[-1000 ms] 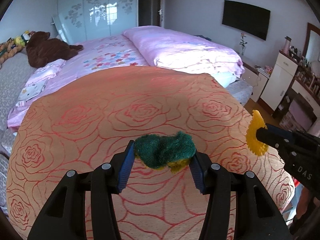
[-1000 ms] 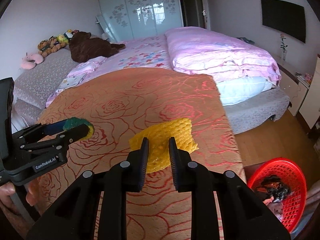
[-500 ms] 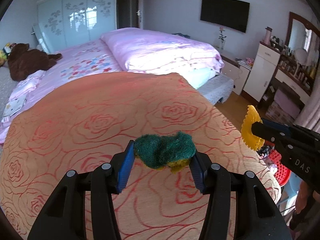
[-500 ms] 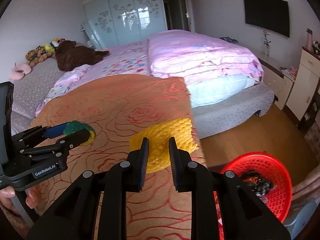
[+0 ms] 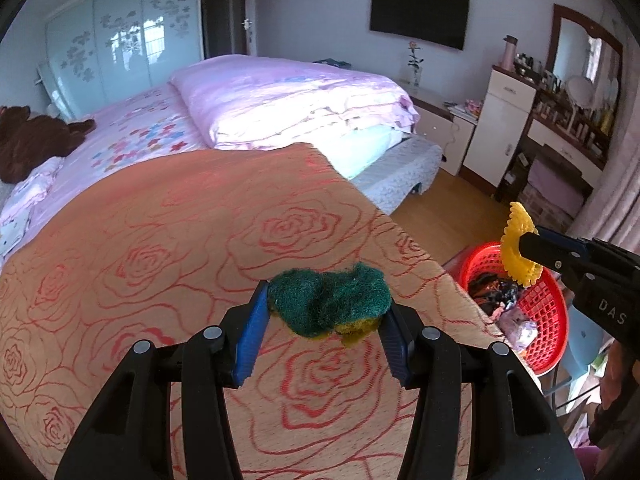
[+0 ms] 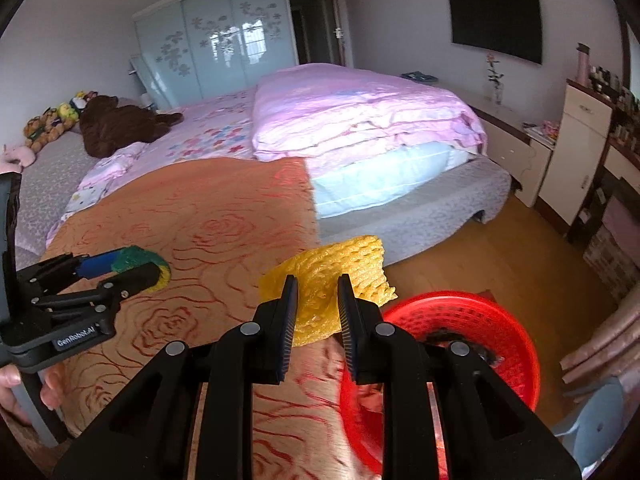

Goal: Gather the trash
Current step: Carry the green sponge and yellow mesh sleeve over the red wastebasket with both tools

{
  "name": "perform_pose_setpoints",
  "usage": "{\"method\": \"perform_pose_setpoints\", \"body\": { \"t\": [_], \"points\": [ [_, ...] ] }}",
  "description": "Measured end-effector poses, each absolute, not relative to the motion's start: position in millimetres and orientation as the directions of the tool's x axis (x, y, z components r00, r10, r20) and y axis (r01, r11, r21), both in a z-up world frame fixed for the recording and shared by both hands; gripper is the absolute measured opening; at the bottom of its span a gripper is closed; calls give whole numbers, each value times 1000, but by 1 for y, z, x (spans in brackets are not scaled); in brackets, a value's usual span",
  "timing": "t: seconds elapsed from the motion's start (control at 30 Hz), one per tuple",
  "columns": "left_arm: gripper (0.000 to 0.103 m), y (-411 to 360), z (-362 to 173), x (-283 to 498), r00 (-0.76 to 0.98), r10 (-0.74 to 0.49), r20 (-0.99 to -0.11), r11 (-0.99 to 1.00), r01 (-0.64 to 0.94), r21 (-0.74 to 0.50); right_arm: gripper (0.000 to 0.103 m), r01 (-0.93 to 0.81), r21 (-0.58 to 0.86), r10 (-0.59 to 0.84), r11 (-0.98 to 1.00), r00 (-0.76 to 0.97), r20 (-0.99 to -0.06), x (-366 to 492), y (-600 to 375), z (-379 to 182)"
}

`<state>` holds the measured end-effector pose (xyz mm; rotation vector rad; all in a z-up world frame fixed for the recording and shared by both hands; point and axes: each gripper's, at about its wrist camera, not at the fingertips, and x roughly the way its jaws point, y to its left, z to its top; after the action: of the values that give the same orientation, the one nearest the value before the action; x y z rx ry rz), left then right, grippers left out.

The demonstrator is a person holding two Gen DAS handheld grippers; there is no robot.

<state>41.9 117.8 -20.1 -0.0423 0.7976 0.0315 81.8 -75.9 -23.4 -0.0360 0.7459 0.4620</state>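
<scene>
An orange cloth with a red rose pattern [image 5: 192, 248] covers the near surface; no loose item shows lying on its visible part. Behind it stands a wide bed with a pink floral sheet [image 6: 216, 136]. On the bed lie a folded pink quilt [image 5: 288, 100], a brown plush bear [image 6: 120, 124] and, by the far side, a few small colourful plush toys [image 6: 52, 120]. Right of the surface is the light wooden floor [image 6: 500, 256], and on it stands a round red plastic mesh basket [image 6: 516, 360] with dark scraps inside, just beside the cloth's corner.
</scene>
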Motion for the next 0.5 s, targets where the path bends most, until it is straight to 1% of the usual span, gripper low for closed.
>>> {"method": "perform_pose_setpoints", "body": {
  "t": [0.5],
  "points": [
    [49, 59, -18, 66, 697, -55, -715, 998, 67, -12, 21, -310, 123, 308, 943, 671, -674, 89, -129, -33]
  ]
}}
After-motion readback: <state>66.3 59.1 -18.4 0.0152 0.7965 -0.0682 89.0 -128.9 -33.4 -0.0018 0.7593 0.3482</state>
